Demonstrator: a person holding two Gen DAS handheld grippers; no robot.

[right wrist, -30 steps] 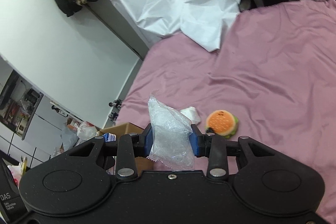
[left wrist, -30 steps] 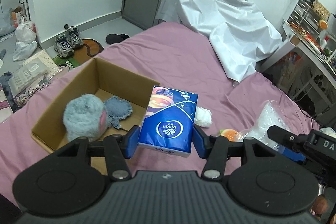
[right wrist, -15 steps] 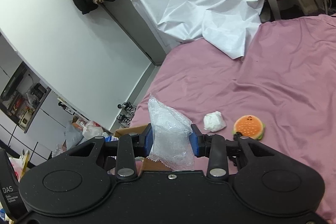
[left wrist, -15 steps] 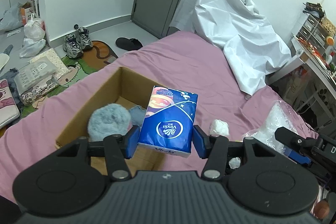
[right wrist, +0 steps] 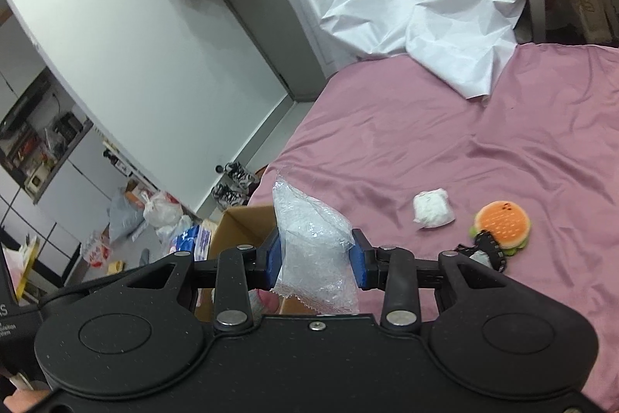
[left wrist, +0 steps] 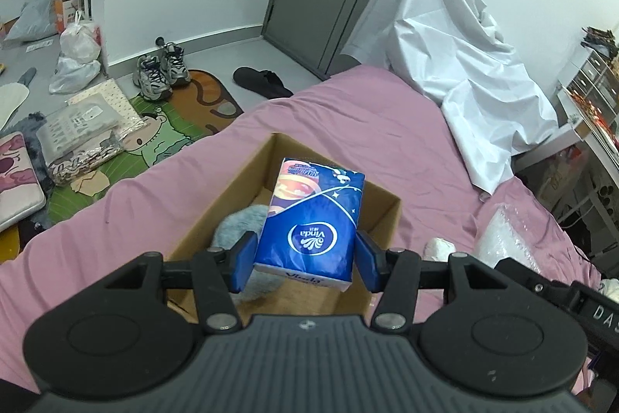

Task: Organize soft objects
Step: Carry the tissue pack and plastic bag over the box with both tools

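From the left wrist view, the left tool (left wrist: 305,262) is clamped on a glossy blue tissue pack (left wrist: 311,225), a soft rectangular brick with a printed oval logo, pinched at its lower sides by the blue pads. The pack hangs over an open cardboard box (left wrist: 381,215) that sits on the bed (left wrist: 387,126), whose pink sheet is smooth with shallow creases. Inside the box lies a fluffy grey-blue plush (left wrist: 236,223), rounded and furry. A crinkled white sheet (left wrist: 445,53) drapes something tall at the far end of the bed.

From the right wrist view, the right tool (right wrist: 315,264) grips a crumpled clear plastic bag (right wrist: 313,246), wrinkled and translucent. Beyond it on the sheet rest a small white wad (right wrist: 432,208), possibly cloth or tissue, and a round burger-shaped plush (right wrist: 502,224), well apart from the box's corner (right wrist: 240,227).
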